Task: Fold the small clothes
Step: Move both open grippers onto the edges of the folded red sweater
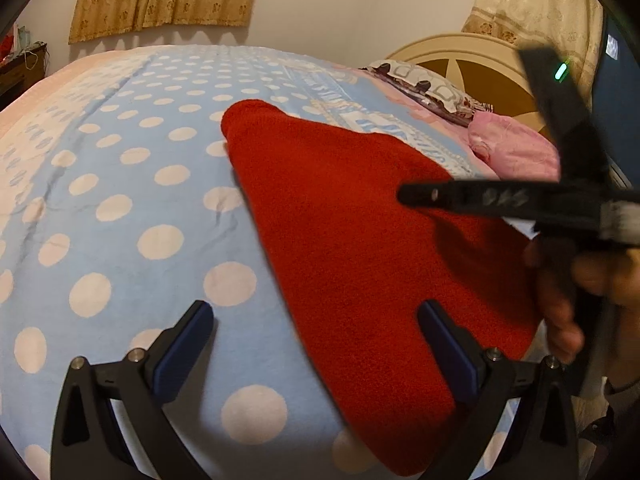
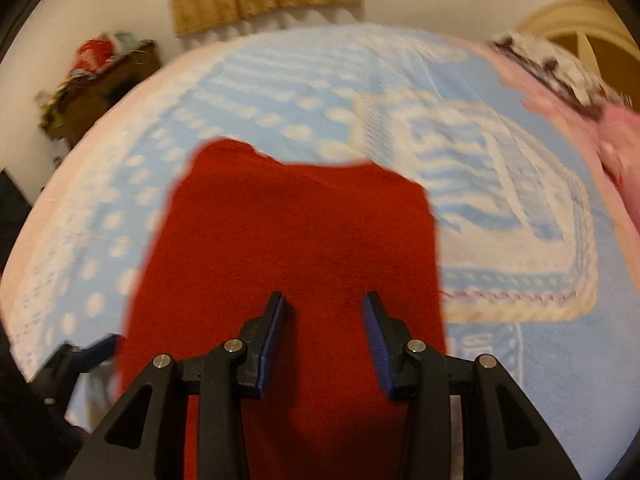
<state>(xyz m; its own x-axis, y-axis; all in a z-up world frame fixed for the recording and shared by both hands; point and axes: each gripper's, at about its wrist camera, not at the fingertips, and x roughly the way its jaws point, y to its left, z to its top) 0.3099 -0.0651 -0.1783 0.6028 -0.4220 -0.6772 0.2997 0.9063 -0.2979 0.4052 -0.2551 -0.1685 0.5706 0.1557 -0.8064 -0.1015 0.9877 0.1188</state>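
A red knitted garment (image 1: 352, 232) lies folded flat on the blue polka-dot bed cover (image 1: 120, 208). My left gripper (image 1: 316, 316) stands wide open just above the cover. The garment's near left edge runs between its fingers, and the pads touch nothing. My right gripper (image 2: 323, 306) hovers over the near half of the red garment (image 2: 296, 216). Its jaws are partly open, with only the cloth's flat surface showing in the gap. From the left wrist view the right gripper (image 1: 408, 195) reaches in from the right, a hand (image 1: 560, 304) behind it.
A pink blanket (image 1: 516, 148) and a patterned pillow (image 1: 424, 80) lie by the cream headboard (image 1: 472, 60) at the far right. A cluttered wooden side table (image 2: 92, 92) stands beyond the bed's far left. Curtains hang on the back wall.
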